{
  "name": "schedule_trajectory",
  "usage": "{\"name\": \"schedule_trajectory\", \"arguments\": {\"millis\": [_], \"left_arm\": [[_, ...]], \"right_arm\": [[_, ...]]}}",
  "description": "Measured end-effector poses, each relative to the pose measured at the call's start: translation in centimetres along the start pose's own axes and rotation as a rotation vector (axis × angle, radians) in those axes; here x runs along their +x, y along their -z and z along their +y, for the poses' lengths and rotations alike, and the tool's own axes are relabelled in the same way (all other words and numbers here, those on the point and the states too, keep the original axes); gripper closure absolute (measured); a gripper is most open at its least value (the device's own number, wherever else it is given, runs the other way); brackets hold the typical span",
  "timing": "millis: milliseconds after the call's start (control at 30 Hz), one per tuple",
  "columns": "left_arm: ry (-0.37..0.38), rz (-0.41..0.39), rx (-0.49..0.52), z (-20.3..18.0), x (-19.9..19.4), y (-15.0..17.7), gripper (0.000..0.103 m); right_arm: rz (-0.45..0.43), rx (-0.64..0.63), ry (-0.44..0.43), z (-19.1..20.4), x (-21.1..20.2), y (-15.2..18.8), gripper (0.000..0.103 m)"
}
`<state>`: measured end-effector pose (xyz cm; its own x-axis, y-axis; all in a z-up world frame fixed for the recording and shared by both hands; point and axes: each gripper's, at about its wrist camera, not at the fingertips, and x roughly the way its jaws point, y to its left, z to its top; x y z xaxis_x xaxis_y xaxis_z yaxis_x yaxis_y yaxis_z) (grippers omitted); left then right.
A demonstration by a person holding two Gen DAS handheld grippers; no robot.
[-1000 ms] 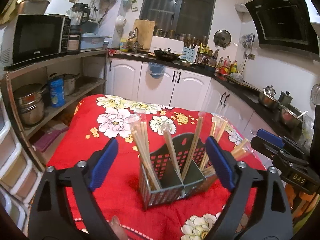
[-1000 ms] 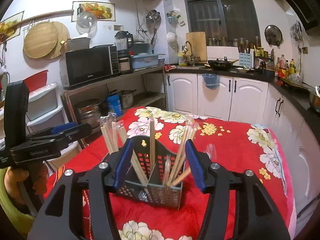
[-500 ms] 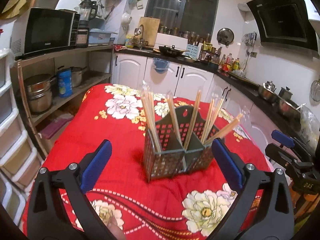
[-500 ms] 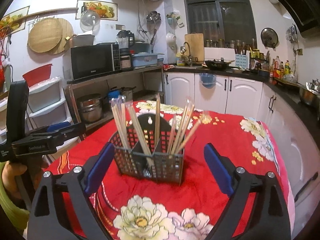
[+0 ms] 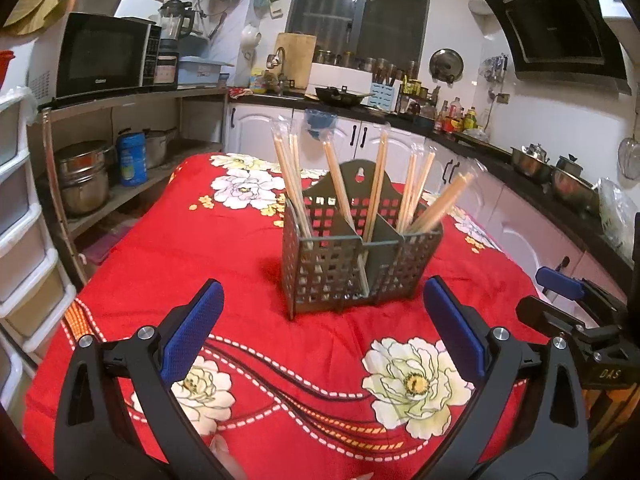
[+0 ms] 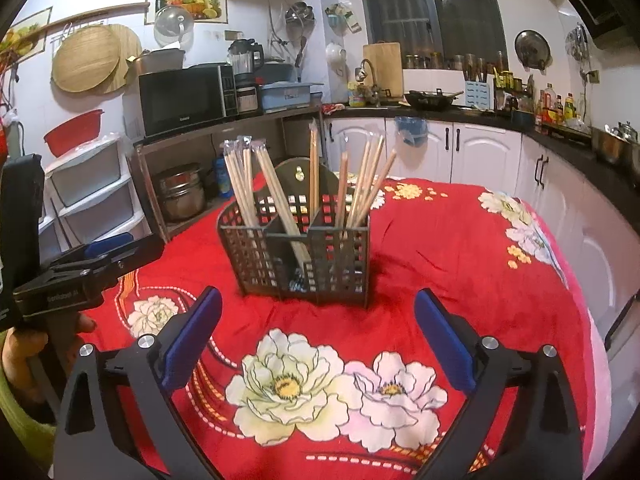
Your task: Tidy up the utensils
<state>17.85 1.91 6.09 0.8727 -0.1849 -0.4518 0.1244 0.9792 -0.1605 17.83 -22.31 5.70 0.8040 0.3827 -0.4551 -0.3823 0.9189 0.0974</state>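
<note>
Both grippers have drawn back from the utensil caddy (image 5: 352,248) since one second ago, when their blue pads flanked it on either side; it now stands well ahead of each, untouched. Left gripper (image 5: 322,332): jaws spread wide, nothing between the pads, hovering over the red floral cloth (image 5: 208,240) that covers the bench. Right gripper (image 6: 320,336): likewise spread wide and empty, low over the same cloth. Caddy position relative to left gripper: straight ahead, slightly right of the centre line, resting upright on the cloth. Relative to right gripper: ahead and a little left of centre (image 6: 296,256). The caddy is a dark perforated holder with internal dividers and a raised back plate with a hanging hole. Wrapped chopsticks (image 5: 294,184) stand in its compartments, leaning at various angles; one bundle at the far right of the left wrist view tilts outward over the rim (image 5: 440,204). Which exact compartment each pair occupies cannot be resolved at the base. Cross-views: the right gripper shows at the right edge of the left wrist view, beside and apart from the caddy (image 5: 576,312); the left gripper appears at the left edge of the right wrist view (image 6: 80,276), with the person's hand (image 6: 24,352) on its grip.
</note>
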Motion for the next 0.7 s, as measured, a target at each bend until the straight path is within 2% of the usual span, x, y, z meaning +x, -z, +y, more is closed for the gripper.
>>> {"name": "schedule_trajectory", "arguments": {"millis": [200,567,700], "left_arm": [[-0.006,-0.034,0.022,-0.6,0.2,1.7,0.011],[-0.01,-0.087,0.006,-0.3,1.2,3.6,0.011],[-0.018,-0.088,0.014,-0.3,1.9,4.3,0.011]], "right_arm": [[-0.019,0.006,0.018,0.0,0.0,1.7,0.009],[-0.142,-0.036,0.093,0.4,0.1,2.7,0.007],[-0.151,-0.036,0.114,0.3,0.6,3.2,0.007]]}}
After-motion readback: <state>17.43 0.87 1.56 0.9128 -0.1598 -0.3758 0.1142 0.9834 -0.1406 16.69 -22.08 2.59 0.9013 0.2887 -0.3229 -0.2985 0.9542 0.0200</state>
